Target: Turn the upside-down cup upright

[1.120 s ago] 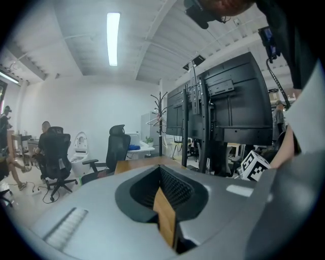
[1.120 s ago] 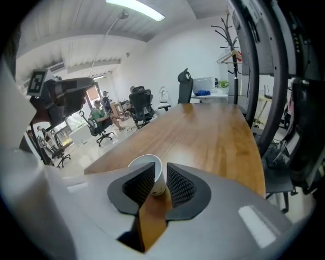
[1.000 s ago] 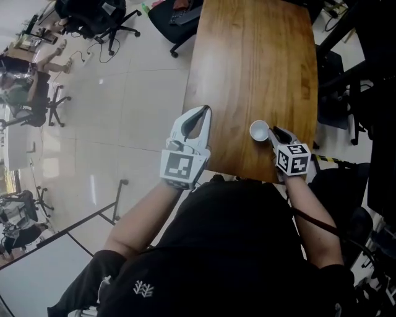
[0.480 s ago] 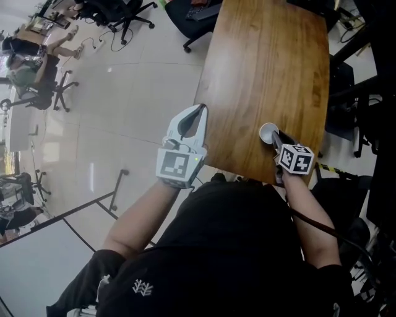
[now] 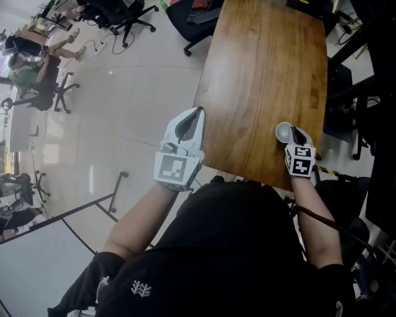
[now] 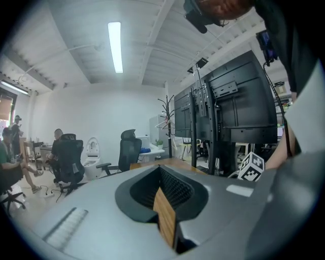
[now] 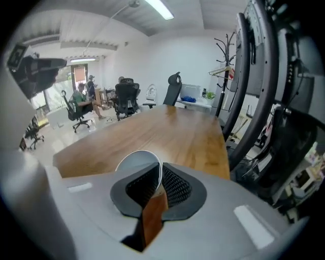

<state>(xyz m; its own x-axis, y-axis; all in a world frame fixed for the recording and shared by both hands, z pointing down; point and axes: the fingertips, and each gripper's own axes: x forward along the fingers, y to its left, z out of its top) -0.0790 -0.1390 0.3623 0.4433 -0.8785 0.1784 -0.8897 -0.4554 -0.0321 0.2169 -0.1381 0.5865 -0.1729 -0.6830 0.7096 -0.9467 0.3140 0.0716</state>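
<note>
A small white cup [image 5: 283,130] sits on the wooden table [image 5: 266,62] near its front right corner, mouth turned up. My right gripper [image 5: 296,132] reaches it from the near side, its jaws closing on the cup's wall. In the right gripper view the thin rim [image 7: 134,161] runs between the ribbed pads [image 7: 175,185], which pinch it. My left gripper [image 5: 197,112] hovers shut at the table's left edge, holding nothing; the left gripper view shows only a narrow slit between its jaws [image 6: 160,172].
Black monitor stands [image 7: 259,76] and cables crowd the table's right side. Office chairs [image 5: 117,15] and seated people [image 5: 25,68] are on the tiled floor far to the left. A coat rack [image 7: 223,56] stands beyond the table's far end.
The right gripper and the cup have shifted to the right along the table's near edge, and its jaws have closed onto the cup's rim. The left gripper has drifted slightly.
</note>
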